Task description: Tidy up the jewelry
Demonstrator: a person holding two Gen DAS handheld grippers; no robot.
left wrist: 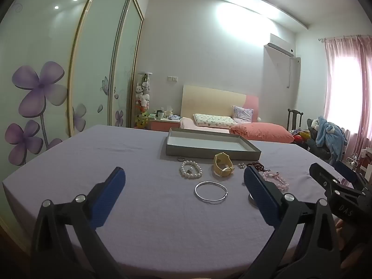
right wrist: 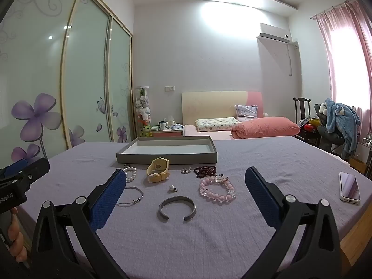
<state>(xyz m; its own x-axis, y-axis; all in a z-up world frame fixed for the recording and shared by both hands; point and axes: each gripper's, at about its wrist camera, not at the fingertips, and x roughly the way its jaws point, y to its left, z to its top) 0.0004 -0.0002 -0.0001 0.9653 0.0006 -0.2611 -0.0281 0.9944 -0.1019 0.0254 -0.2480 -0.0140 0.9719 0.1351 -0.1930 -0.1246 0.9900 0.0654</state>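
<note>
Right wrist view catalogued the jewelry, all loose on the lilac cloth of the table (right wrist: 232,232) and none yet stowed: grey open cuff (right wrist: 177,207) nearest; pink bead bracelet (right wrist: 217,188) to its right; single pearl pendant (right wrist: 173,187) between them and farther back; thin silver bangle (right wrist: 130,196), partly behind a finger; yellow watch (right wrist: 158,169); white pearl bracelet (right wrist: 131,173); dark red bead string (right wrist: 205,171); small pearl pieces (right wrist: 186,171); a small ring (left wrist: 181,158) by the box front, seen from the left wrist. The shallow grey box (right wrist: 167,157), just beyond the row, showed an empty white floor, so the task was judged at its start, every piece left to move. Right gripper (right wrist: 183,193) hovered above the cloth, tilted slightly down toward the cuff, jaws fully spread and grasping nothing. Left gripper (left wrist: 184,190) was likewise released and empty, aimed at the bangle, beside its partner. A phone (right wrist: 350,189) lay well apart at the right.
</note>
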